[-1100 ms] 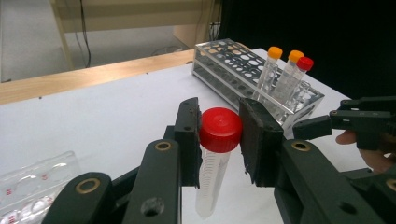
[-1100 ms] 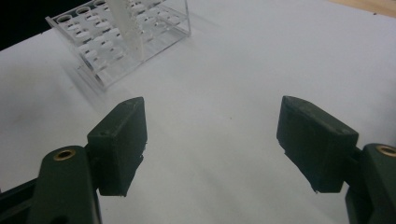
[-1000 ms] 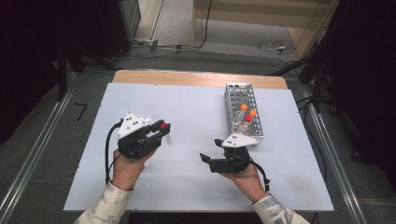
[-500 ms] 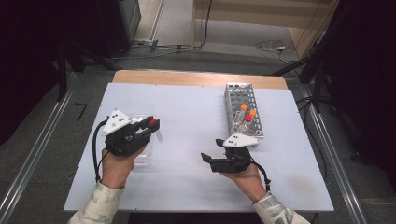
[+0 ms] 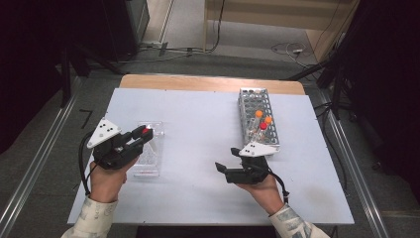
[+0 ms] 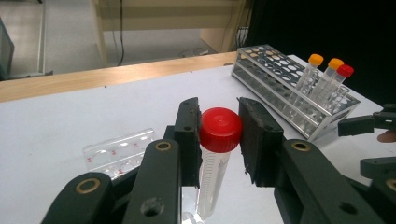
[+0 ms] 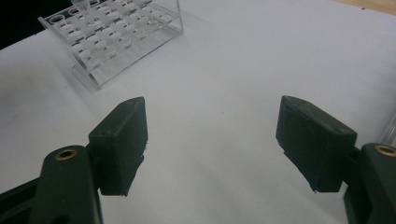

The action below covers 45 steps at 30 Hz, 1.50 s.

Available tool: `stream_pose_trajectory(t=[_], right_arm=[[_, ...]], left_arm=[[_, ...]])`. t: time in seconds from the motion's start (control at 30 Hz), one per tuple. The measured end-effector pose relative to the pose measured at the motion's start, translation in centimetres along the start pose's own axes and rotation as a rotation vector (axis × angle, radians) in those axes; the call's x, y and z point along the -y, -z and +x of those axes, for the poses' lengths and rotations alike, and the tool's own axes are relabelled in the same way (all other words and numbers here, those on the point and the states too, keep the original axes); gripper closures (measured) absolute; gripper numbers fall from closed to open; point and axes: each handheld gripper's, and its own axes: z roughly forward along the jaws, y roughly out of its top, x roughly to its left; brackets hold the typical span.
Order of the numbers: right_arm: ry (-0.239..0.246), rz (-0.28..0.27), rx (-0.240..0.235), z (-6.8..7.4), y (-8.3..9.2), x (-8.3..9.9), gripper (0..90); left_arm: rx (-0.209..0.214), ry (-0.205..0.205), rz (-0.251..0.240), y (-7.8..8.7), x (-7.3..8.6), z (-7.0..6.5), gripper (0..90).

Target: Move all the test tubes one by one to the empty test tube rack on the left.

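My left gripper (image 5: 140,135) is shut on a clear tube with a red cap (image 6: 219,134), the pads pressing on the cap's sides. It hovers over the left part of a clear plastic rack (image 5: 151,154) on the white table. In the left gripper view (image 6: 217,140) the tube hangs upright between the jaws, above the clear rack (image 6: 116,151). My right gripper (image 5: 221,170) stands open and empty near the table's middle, right of the clear rack. Its jaws (image 7: 224,149) stand wide apart over bare table. A metal rack (image 5: 257,116) at the right holds three capped tubes (image 6: 329,70).
The white table top (image 5: 198,124) lies on a wooden board whose far edge (image 5: 208,82) shows. The clear rack (image 7: 112,37) lies ahead and left of the right gripper. Cables and dark equipment stand on the floor beyond the table.
My left gripper has moved left with the red-capped tube, uncovering the right part of the clear rack. The right gripper has stayed in place.
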Motion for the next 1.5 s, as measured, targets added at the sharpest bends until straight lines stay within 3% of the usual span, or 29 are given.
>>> stream_pose_trajectory(t=[0.2, 0.43, 0.53, 1.03, 1.23, 1.37, 1.5], right_arm=[[-0.002, -0.004, 0.001, -0.2, 0.1, 0.0, 23.8], [-0.001, -0.004, 0.004, -0.2, 0.2, 0.0, 23.8], [-0.004, -0.003, 0.007, -0.3, 0.3, 0.1, 24.0], [-0.005, -0.009, 0.009, -0.6, 0.7, 0.2, 24.3], [-0.005, -0.006, 0.009, -0.6, 0.6, 0.2, 24.3], [-0.009, -0.002, 0.01, -0.6, 0.6, 0.2, 24.3], [-0.008, -0.009, 0.019, -0.7, 0.9, 0.2, 24.6]], left_arm=[[-0.031, -0.014, -0.007, 0.4, -0.1, 0.2, 70.2], [-0.051, -0.036, 0.021, -0.4, 0.8, -0.1, 70.2], [-0.079, -0.056, 0.03, -0.6, 1.2, -0.3, 70.1], [-0.076, -0.069, 0.125, -2.0, 3.6, -0.6, 69.4], [-0.071, -0.05, 0.139, -1.9, 3.9, -0.1, 67.2], [-0.054, -0.027, 0.125, -1.7, 3.9, 0.1, 60.7], [-0.045, 0.009, 0.073, -1.4, 3.7, 0.0, 41.5]])
